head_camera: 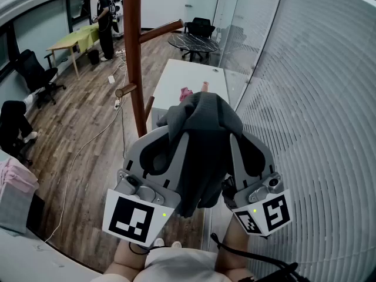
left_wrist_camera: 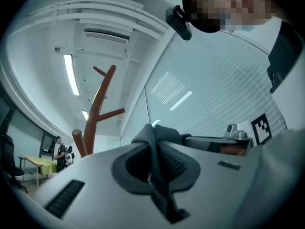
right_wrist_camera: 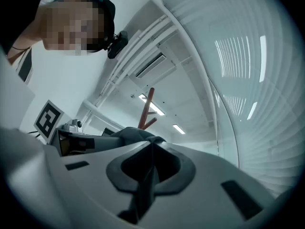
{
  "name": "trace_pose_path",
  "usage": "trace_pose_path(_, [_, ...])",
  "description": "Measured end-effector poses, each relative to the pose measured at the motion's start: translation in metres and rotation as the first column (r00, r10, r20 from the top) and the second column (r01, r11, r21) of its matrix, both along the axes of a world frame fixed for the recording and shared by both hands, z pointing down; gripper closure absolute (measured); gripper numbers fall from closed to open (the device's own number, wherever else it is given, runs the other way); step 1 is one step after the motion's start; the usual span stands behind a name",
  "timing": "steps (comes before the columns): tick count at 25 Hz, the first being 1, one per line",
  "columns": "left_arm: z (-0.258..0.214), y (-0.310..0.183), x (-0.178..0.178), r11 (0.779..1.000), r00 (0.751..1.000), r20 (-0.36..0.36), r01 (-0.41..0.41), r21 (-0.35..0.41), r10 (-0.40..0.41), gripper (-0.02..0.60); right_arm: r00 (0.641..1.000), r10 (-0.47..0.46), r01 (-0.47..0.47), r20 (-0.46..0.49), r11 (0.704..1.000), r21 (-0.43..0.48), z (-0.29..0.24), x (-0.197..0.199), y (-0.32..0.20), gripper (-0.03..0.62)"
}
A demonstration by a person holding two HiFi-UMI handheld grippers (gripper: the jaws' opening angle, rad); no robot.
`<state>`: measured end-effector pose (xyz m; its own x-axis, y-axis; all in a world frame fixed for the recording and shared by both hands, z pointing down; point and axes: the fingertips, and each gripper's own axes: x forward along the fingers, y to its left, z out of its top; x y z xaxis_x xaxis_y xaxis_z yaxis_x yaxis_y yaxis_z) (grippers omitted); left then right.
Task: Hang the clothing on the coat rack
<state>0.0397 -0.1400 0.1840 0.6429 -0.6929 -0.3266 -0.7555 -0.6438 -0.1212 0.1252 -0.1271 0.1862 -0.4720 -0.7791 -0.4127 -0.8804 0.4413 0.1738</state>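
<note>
Your left gripper's (head_camera: 175, 135) fingers (left_wrist_camera: 102, 173) are pinched together on a fold of the dark grey clothing (head_camera: 202, 131), which runs up through the narrow slit between them and bulges over the tips. Your right gripper's (head_camera: 233, 137) fingers (right_wrist_camera: 209, 175) are clamped the same way on another fold of the same garment. The two grippers sit side by side, angled upward, with their tips close together and their marker cubes near your body. The clothing is bunched into a mound on top of both sets of tips. From there a long tail hangs down between the grippers toward you, so its long axis runs from the far, raised bundle to the near, lower end. Just left of the bundle stands the coat rack (head_camera: 134, 57), a reddish-brown upright pole with pegs slanting upward. The garment is near it and hangs only from your fingers. Beyond the bundle is a white tabletop (head_camera: 176, 78) with a small pink item (head_camera: 185, 93) on it. A ribbed glass wall (head_camera: 317, 116) fills the right side. Far to the left, a person (head_camera: 104, 22) stands at a yellow-green table (head_camera: 73, 40).
</note>
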Motion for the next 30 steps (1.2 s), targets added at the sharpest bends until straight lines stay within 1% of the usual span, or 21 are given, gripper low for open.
trace_pose_path(5, [-0.003, 0.002, -0.003, 1.0, 1.0, -0.015, -0.009, -0.005, 0.009, 0.555, 1.0, 0.002, -0.002, 0.004, 1.0, -0.003, 0.0, -0.003, 0.002, 0.571])
trace_pose_path(13, [-0.007, 0.009, -0.013, 1.0, 1.0, -0.017, 0.017, 0.001, -0.017, 0.555, 1.0, -0.025, 0.025, 0.003, 1.0, 0.006, -0.003, -0.014, 0.008, 0.571])
trace_pose_path(23, [-0.007, 0.012, -0.025, 0.999, 0.999, -0.02, 0.046, -0.006, -0.046, 0.554, 0.996, -0.082, 0.082, 0.016, 0.997, -0.001, -0.003, -0.026, 0.011, 0.569])
trace_pose_path(25, [-0.011, 0.013, -0.028, 0.998, 0.998, -0.02, 0.065, 0.004, -0.064, 0.555, 0.996, -0.094, 0.094, 0.011, 0.996, 0.008, -0.005, -0.029, 0.012, 0.57])
trace_pose_path(27, [-0.015, 0.016, -0.034, 0.994, 0.994, -0.018, 0.106, 0.029, -0.106, 0.555, 0.993, -0.115, 0.115, 0.004, 0.993, 0.02, -0.01, -0.035, 0.013, 0.569])
trace_pose_path(30, [-0.021, 0.021, -0.04, 0.984, 0.985, 0.017, 0.172, 0.053, -0.173, 0.555, 0.991, -0.137, 0.137, -0.002, 0.99, 0.043, -0.02, -0.041, 0.016, 0.57])
